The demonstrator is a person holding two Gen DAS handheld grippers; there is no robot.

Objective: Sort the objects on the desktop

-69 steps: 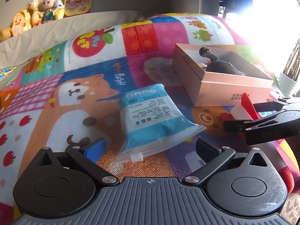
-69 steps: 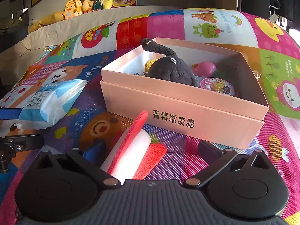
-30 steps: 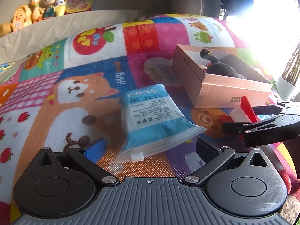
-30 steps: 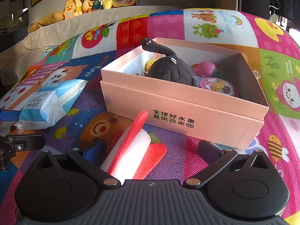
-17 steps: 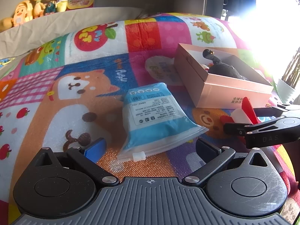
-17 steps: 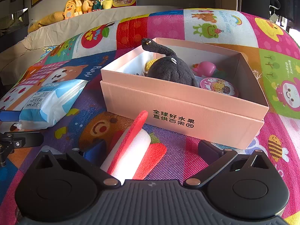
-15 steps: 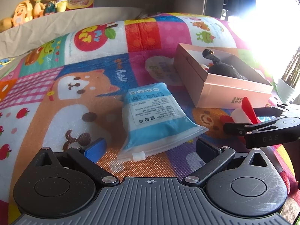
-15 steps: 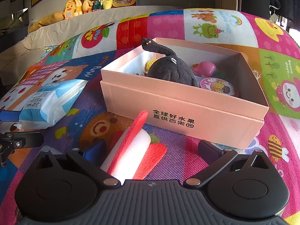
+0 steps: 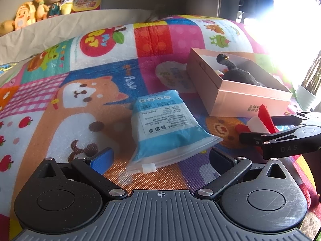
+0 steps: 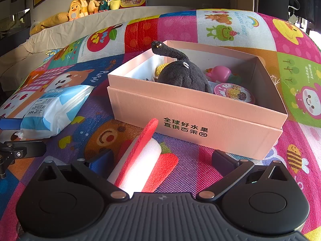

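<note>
A blue and white sealed packet (image 9: 164, 128) lies flat on the colourful play mat, just ahead of my left gripper (image 9: 161, 158), which is open and touches nothing. A red and white foam piece (image 10: 140, 160) lies on the mat between the spread fingers of my right gripper (image 10: 161, 162), close to the left pad; the jaws are open and do not clamp it. Right behind the foam stands an open pink cardboard box (image 10: 200, 118) holding a dark plush toy (image 10: 180, 74), a pink toy (image 10: 218, 73) and a round lidded tin (image 10: 233, 91).
The pink box (image 9: 236, 92) is to the right of the packet (image 10: 52, 108). A row of stuffed toys (image 10: 94, 2) sits on a beige ledge at the back. A white pot (image 9: 306, 98) stands past the mat's right edge, in strong window glare.
The left wrist view has shifted a little, with the packet still just ahead of the fingers. The right gripper, the foam piece and the box have not moved.
</note>
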